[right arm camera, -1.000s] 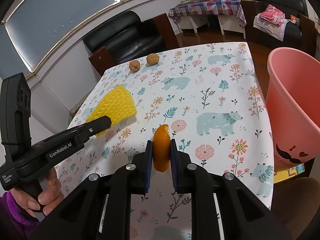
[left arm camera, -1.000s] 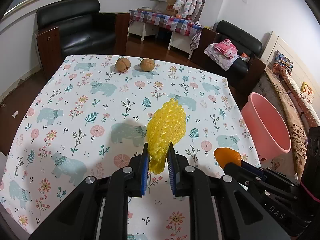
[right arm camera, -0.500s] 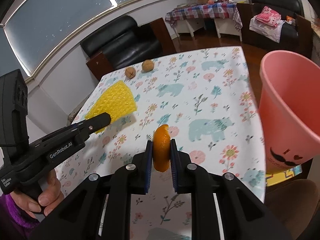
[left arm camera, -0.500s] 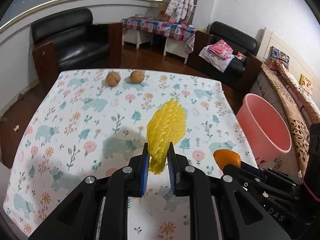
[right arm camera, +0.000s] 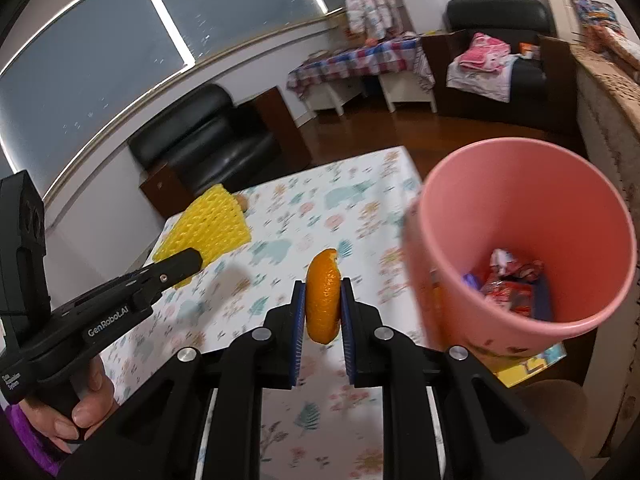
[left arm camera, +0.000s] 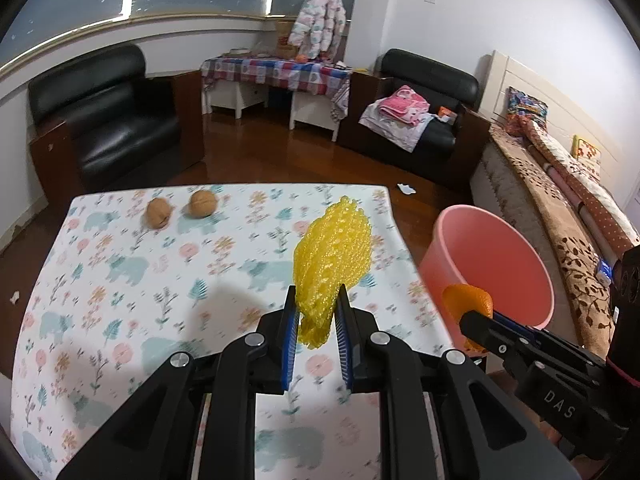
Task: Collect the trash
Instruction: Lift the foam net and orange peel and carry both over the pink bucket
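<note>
- Left wrist view: left gripper (left arm camera: 317,312) clenched on a yellow foam fruit net (left arm camera: 332,256) — soft, open mesh — carried above the floral tablecloth (left arm camera: 120,280); two walnuts (left arm camera: 180,210) lie at 11 o'clock, the pink plastic bin (left arm camera: 516,256) at 3 o'clock.
- Right wrist view: right gripper (right arm camera: 323,312) grasps a curved, pitted orange peel (right arm camera: 323,300) beside the bin at 2 o'clock. Judged step: carrying trash; next — clear the rim, release.

Left gripper (left arm camera: 316,312): clamped on yellow foam net sleeve (left arm camera: 332,252)
Right gripper (left arm camera: 474,316): pinching orange peel (left arm camera: 466,300)
Pink plastic bucket (left arm camera: 440,260): beside floral-clothed table (left arm camera: 120,300)
</note>
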{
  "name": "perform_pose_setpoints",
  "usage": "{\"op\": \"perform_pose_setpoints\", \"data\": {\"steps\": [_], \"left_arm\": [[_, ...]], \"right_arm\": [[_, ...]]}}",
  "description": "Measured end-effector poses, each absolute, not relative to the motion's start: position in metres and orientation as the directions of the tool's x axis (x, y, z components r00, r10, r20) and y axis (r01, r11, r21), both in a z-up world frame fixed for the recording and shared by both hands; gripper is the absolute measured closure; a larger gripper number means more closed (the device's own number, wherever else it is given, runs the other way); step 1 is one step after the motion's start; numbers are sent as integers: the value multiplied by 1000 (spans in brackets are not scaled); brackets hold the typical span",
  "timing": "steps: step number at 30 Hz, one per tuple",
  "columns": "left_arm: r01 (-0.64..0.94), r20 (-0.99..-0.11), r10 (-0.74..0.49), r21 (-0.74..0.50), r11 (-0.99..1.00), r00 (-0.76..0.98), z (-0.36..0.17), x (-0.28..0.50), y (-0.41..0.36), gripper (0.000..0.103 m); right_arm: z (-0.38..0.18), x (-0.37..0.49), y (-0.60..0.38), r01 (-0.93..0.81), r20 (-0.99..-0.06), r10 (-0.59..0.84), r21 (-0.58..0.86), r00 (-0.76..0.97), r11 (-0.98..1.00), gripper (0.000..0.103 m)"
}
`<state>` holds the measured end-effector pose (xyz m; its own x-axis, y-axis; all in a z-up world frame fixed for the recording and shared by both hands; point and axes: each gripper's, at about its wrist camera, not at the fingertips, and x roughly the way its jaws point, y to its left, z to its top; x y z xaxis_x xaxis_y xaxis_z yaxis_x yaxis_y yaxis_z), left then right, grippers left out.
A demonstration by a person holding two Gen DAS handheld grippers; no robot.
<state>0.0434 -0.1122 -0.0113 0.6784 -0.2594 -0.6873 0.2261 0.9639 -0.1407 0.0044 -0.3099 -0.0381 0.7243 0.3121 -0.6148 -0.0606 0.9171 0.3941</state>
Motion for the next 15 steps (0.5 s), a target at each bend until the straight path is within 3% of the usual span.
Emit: {"op": "perform_pose_setpoints", "data": {"steps": [15], "left_arm": [[343,-663,-336,-125,931,669,5,65,-183,86]], "right_arm": [[-21,7,-379,75,-565,178,395,806,915,86]]}}
